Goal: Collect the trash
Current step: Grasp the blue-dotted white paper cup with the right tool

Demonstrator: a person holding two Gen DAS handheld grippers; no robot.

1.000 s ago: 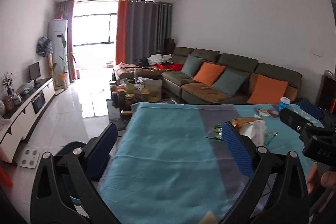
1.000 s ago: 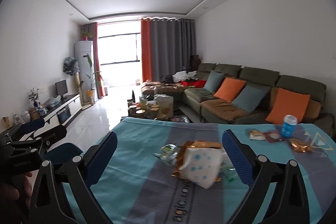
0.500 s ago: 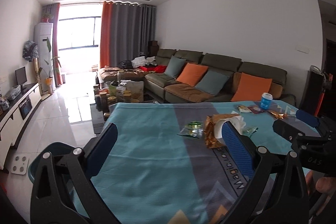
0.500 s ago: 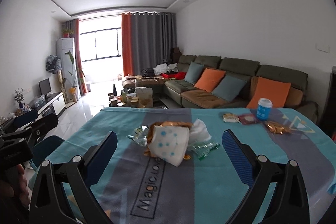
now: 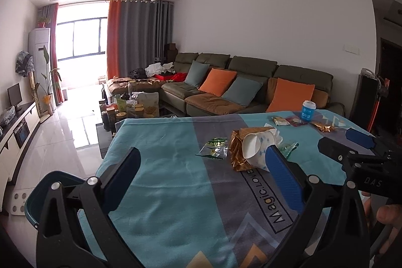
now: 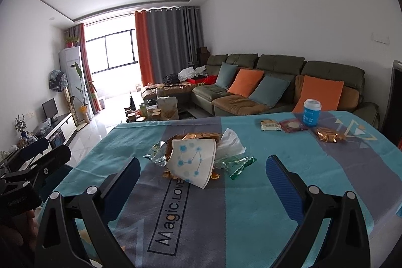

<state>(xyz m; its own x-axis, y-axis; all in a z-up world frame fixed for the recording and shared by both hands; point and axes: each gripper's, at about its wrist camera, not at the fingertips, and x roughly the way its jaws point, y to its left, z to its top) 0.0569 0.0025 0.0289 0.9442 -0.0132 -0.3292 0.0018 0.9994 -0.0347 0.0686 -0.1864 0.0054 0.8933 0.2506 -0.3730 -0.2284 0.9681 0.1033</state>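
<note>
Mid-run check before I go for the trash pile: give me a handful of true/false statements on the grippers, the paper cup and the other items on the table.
1. Both the left gripper and right gripper are open and empty. True.
2. The white paper cup stands upright. False: it lies on its side among wrappers.
3. A blue cup with a white lid stands upright near the table's far edge. True.
4. A crumpled tissue lies against the paper cup. True.
5. The green wrapper is gripped by the left gripper. False: it lies on the tablecloth.
</note>
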